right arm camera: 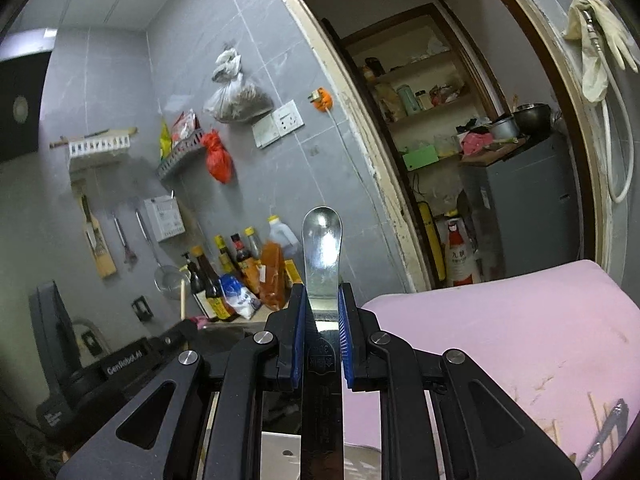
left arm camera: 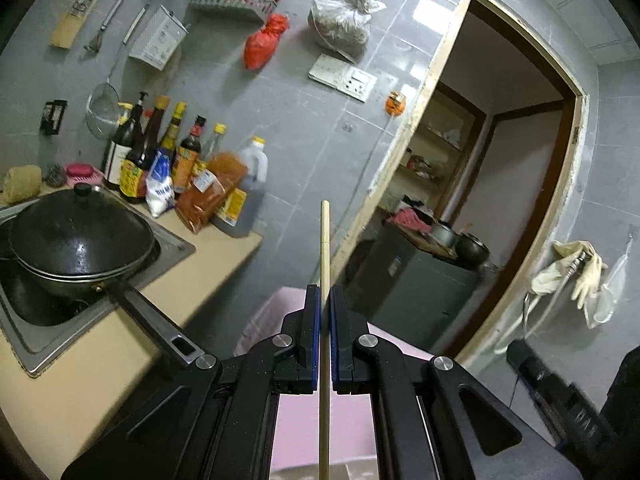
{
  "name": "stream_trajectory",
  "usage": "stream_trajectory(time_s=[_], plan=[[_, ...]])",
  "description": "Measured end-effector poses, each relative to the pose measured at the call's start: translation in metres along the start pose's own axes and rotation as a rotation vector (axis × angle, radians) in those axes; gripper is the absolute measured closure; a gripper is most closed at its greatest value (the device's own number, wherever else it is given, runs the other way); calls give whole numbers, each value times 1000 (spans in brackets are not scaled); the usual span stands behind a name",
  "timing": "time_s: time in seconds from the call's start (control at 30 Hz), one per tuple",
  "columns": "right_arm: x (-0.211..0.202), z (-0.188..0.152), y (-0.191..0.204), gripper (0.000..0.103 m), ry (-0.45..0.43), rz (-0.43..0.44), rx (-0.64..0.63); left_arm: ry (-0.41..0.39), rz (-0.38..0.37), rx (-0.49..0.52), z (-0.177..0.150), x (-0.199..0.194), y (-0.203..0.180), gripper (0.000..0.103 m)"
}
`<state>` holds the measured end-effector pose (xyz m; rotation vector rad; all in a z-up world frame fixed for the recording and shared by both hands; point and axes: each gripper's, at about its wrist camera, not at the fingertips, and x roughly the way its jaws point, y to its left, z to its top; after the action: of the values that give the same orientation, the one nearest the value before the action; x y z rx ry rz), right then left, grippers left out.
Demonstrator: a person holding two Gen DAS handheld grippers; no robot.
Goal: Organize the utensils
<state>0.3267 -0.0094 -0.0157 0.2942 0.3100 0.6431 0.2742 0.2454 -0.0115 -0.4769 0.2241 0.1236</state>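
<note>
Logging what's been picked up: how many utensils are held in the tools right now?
2. A chopstick is clamped in the left tool; a metal spoon is clamped in the right tool. More utensils lie on the pink surface.

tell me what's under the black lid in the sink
The black lid covers a wok sitting in the sink, its long handle reaching over the counter. Whatever is inside the wok is hidden by the lid.

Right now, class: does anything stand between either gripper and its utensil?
No. The left gripper is already shut on the chopstick, and the right gripper is shut on the spoon. Where they go is not visible.
</note>
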Motion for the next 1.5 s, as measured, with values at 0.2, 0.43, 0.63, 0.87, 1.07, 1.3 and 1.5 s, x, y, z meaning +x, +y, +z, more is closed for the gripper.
stream_trajectory(time_s=[0.2,0.43,0.63,0.87,1.07,1.3,1.5], plan=[[13,-22,6,90,25,-22,-77,-38,23,55,-16,-2,-5,101],[7,-36,6,89,70,-16,-112,-23,17,131,-40,-14,-13,101],[-8,-34,3,80,127,-6,-110,92,-17,144,-45,-20,-10,94],[-39,-17,0,55,140,-21,-84,220,-38,95,-45,-35,-13,65],[-78,10,-13,23,104,-72,-74,192,-34,83,-34,-59,-40,29],[-131,39,-41,0,35,-132,-111,97,-22,170,-30,-84,-98,10],[-168,49,-74,0,15,-205,-133,60,-32,261,-47,-93,-144,10]])
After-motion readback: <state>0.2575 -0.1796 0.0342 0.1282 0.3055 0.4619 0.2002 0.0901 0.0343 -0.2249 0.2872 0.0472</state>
